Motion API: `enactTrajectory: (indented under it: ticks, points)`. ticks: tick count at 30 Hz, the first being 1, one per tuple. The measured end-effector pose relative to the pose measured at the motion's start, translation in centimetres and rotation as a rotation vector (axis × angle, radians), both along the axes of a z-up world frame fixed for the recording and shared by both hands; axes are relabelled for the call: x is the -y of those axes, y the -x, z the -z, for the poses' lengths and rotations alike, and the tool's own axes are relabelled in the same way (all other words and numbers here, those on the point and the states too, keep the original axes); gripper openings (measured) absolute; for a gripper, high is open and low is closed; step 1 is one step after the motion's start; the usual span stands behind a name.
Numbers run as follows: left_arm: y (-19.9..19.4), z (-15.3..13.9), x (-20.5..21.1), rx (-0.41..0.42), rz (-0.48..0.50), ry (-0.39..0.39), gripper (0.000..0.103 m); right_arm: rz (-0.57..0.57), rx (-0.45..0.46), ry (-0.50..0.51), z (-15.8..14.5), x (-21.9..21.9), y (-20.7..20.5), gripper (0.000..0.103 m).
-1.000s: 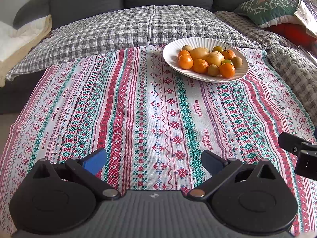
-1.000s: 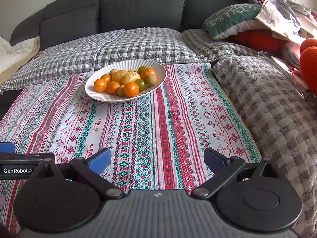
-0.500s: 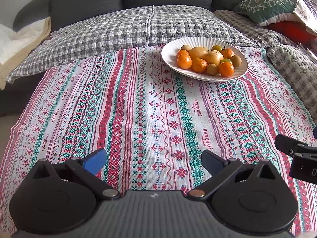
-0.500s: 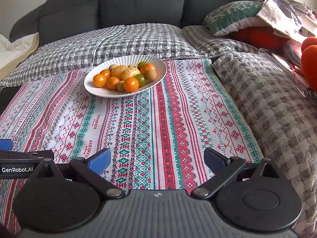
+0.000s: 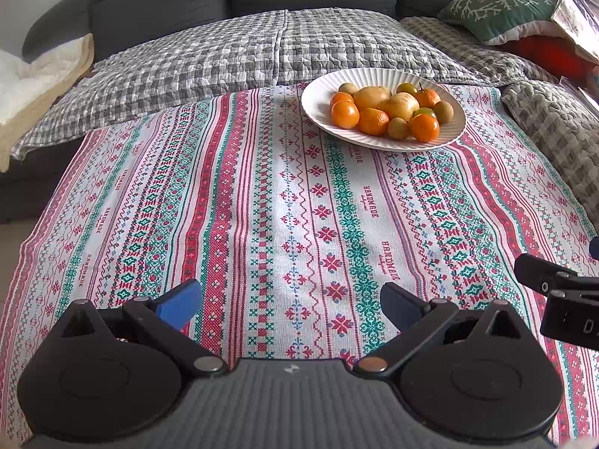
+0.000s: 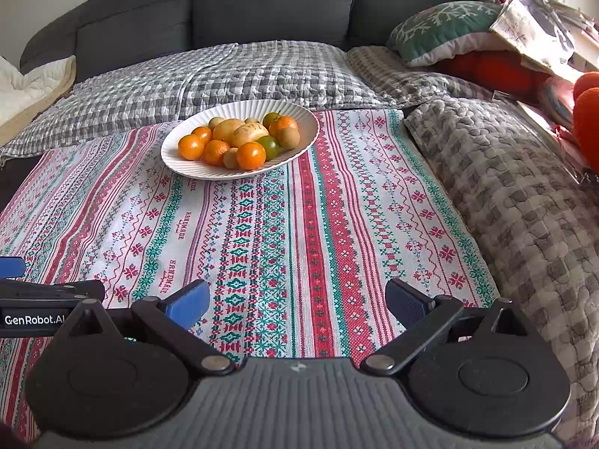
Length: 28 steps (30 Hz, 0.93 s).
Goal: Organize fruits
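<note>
A white ribbed plate (image 5: pixel 318 106) (image 6: pixel 307 127) sits at the far side of the patterned cloth. It holds several oranges (image 5: pixel 344 114) (image 6: pixel 250 155), two yellow pears (image 5: pixel 402 106) (image 6: pixel 250 133), small brown fruits (image 5: pixel 398 128) (image 6: pixel 288 137) and a green one (image 6: pixel 269 146). My left gripper (image 5: pixel 290 301) hovers open and empty over the near cloth, well short of the plate. My right gripper (image 6: pixel 297 299) is also open and empty, to the right of the left one. Each gripper shows at the edge of the other's view.
A red, green and white patterned cloth (image 5: pixel 262 205) covers the surface. Behind it lies a grey checked quilt (image 5: pixel 243 48) on a dark sofa (image 6: pixel 269 3). A knitted blanket (image 6: pixel 516 194), a green cushion (image 6: pixel 441 26) and orange items (image 6: pixel 587 119) crowd the right side.
Both grippers have drifted slightly forward and upward, so the plate sits a little lower and larger in both views. Jaws stay open.
</note>
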<state>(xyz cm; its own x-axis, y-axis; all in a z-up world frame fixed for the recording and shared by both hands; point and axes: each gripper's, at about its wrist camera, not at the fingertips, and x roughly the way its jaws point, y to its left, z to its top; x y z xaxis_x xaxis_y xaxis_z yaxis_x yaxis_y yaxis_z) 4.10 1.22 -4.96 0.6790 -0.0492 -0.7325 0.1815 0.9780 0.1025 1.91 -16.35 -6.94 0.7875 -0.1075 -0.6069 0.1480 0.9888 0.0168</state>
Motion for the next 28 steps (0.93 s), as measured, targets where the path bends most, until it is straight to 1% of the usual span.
enactTrajectory:
  ticks: [20, 28]
  points:
    - [0.06, 0.22, 0.09, -0.007, 0.005, 0.000, 0.102, -0.001, -0.007, -0.003, 0.04, -0.11, -0.05, 0.101]
    - [-0.03, 0.17, 0.09, -0.014, 0.021, 0.004, 0.102, -0.005, -0.007, -0.005, 0.00, -0.16, -0.01, 0.101]
